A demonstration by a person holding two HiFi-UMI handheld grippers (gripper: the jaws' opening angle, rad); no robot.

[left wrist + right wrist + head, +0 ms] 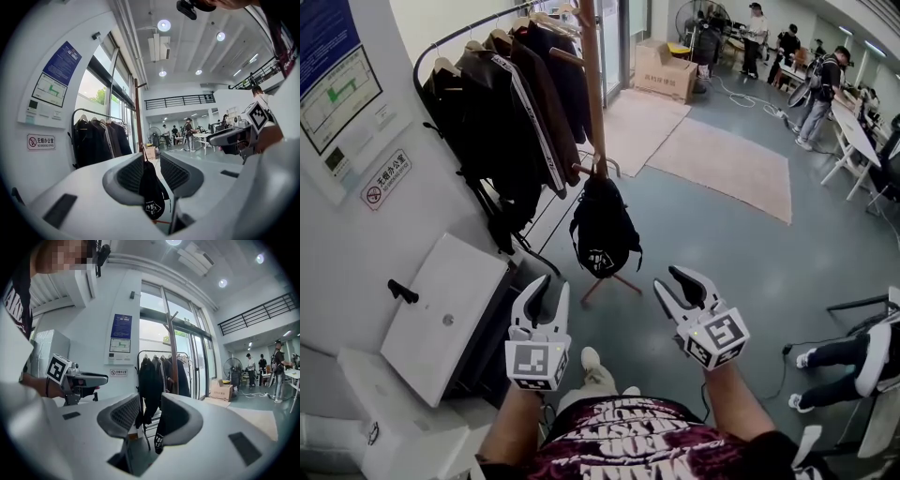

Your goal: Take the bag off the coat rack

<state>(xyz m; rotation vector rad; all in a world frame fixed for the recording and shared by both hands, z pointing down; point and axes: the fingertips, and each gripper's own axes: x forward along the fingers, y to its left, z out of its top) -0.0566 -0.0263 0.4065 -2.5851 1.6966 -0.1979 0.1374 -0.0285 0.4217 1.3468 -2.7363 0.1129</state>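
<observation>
A black bag (602, 230) with a white logo hangs by its strap from a low peg on the wooden coat rack pole (592, 94). Both grippers are held in front of me, short of the bag and a little below it. My left gripper (551, 291) is open and empty, and the bag (151, 190) shows far off between its jaws, under the pole (138, 117). My right gripper (675, 284) is open and empty too. In its view, part of the bag (158, 440) peeks from behind one jaw, below the pole (174, 357).
Left of the pole, a clothes rail (502, 103) carries several dark jackets. A white cabinet (441, 314) stands by the wall at my left. Rugs (722, 164) and a cardboard box (666, 70) lie beyond. People stand at tables far right; a seated person's legs (848, 354) are at right.
</observation>
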